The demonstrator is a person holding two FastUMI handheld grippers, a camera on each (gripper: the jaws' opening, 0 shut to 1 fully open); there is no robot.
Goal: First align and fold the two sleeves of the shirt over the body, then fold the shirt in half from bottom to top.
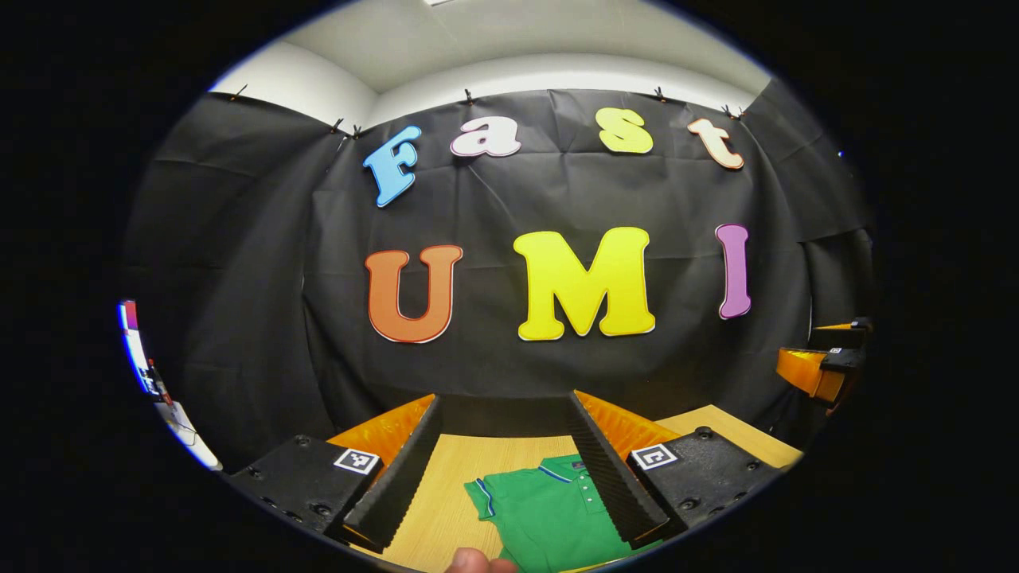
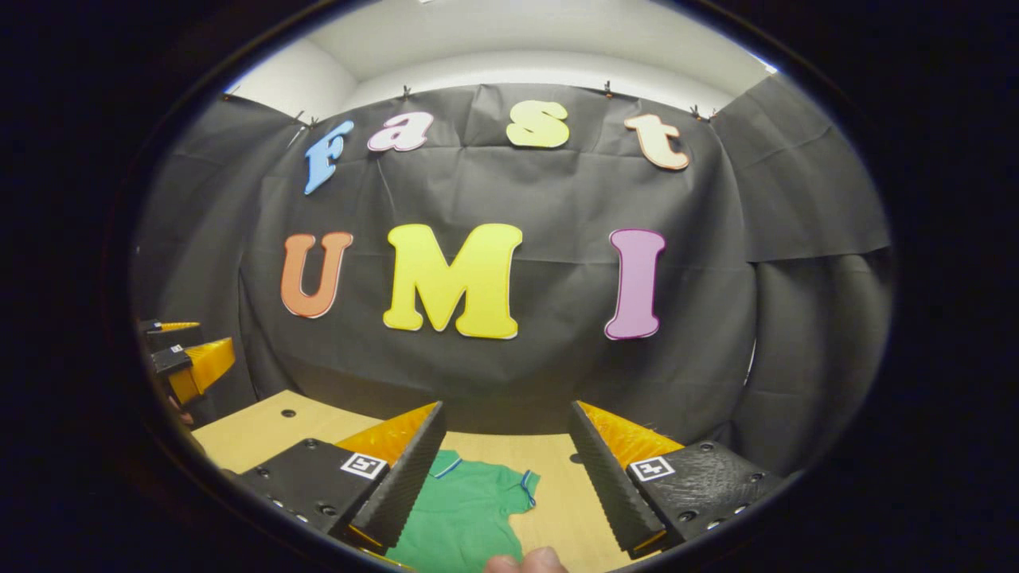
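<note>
My left gripper (image 1: 503,410) and right gripper (image 2: 504,418) both hold their fingers wide apart, gripping nothing, up off the table (image 1: 446,477). Below them I see the shirt (image 1: 549,513) spread flat on it, sleeves out.

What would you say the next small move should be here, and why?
Probably lower both grippers toward the sleeves. The left gripper and right gripper are both open and held above the table, holding nothing, while the green shirt lies flat with its sleeves spread out to the sides, not yet folded over the body.
</note>
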